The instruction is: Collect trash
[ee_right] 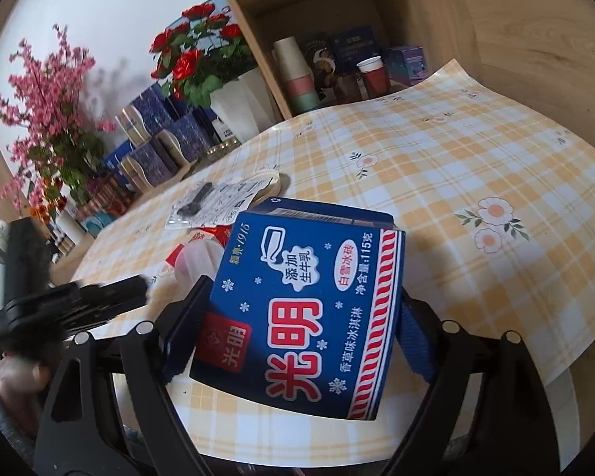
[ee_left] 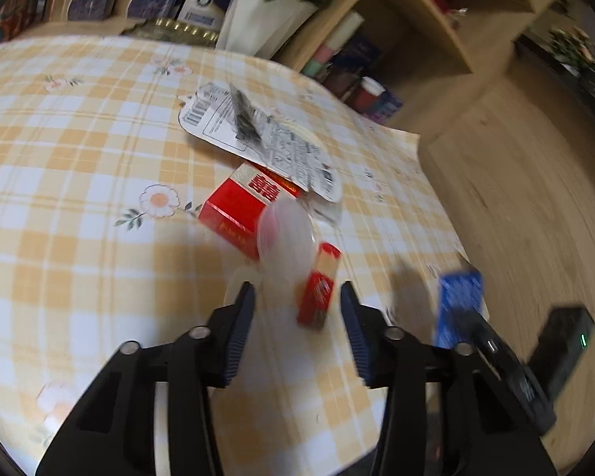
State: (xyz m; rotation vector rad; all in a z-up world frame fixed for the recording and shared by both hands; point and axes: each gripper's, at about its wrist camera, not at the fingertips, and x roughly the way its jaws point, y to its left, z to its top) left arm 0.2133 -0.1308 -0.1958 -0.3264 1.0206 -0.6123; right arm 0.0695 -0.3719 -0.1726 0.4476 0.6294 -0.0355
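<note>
Here: right gripper pinching blue carton | left gripper spread around small red box | packaging card beyond

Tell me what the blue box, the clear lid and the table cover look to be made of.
Blue box: glossy printed cardboard, judging by its folded edges and open flap. Clear lid: thin translucent plastic; red shows through it. Table cover: probably smooth vinyl or coated paper, since its corner lifts stiffly.
</note>
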